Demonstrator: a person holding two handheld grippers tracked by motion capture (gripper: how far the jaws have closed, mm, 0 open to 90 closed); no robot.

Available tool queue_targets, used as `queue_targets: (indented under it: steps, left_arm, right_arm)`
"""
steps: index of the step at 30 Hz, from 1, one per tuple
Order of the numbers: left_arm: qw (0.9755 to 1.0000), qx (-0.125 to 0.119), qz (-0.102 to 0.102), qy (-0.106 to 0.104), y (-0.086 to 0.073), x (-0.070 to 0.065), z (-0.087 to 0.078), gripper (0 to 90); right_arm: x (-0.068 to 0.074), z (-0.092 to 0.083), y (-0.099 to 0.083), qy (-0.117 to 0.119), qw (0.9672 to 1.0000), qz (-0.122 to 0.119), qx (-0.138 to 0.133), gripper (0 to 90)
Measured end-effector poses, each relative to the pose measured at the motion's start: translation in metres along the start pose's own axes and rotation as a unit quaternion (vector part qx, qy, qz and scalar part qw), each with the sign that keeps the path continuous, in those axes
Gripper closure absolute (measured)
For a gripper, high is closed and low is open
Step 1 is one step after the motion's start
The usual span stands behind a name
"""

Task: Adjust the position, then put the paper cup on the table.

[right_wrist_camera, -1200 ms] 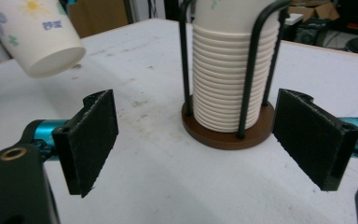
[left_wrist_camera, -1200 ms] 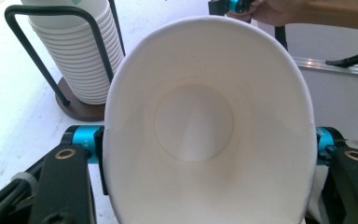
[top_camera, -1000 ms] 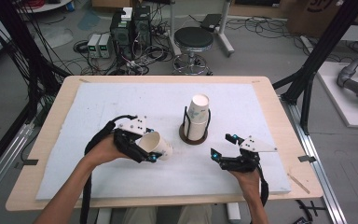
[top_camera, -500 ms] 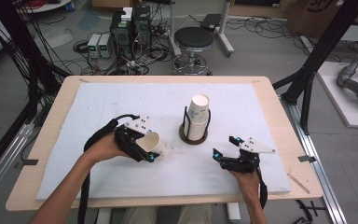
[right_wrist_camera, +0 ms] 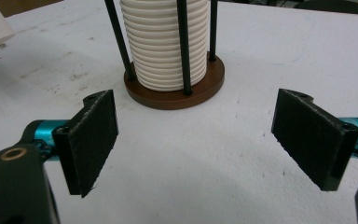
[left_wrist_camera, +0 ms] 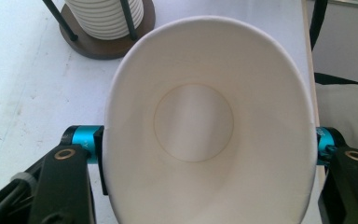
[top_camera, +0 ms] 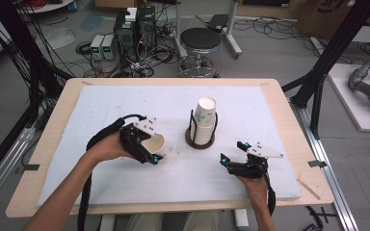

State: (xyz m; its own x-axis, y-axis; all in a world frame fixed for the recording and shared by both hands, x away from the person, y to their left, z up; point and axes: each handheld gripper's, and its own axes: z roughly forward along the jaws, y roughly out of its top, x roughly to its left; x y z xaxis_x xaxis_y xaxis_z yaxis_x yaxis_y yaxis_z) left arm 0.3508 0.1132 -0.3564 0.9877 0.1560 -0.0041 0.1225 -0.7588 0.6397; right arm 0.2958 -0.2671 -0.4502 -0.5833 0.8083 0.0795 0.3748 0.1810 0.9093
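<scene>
The left gripper [top_camera: 150, 153] clamps one paper cup [top_camera: 155, 144], squeezed oval, near the desk's front edge. The right gripper [top_camera: 232, 155] waits with jaws spread wide; the cup stack [top_camera: 204, 121] sits in its holder [top_camera: 200, 140], so more probably remain.

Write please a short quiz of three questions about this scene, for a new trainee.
1. True or false: the right gripper holds a paper cup.
2. What does the left gripper hold between its fingers? A) a lid B) a paper cup C) a spoon
3. Fill in: the cup stack stands in a holder with a round brown ____.

Key: 1 false, its fingers are apart with nothing between them. 2 B. 3 base.
</scene>
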Motion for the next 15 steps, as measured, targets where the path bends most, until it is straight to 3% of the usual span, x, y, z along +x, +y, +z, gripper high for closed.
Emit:
queue_targets:
  steps: [15]
  left_arm:
    - [1.0, 0.003, -0.002, 0.004, -0.0003, 0.0, -0.0007, 33.1]
  right_arm:
    - [0.001, -0.001, -0.0009, 0.001, 1.0, -0.005, -0.001, 14.9]
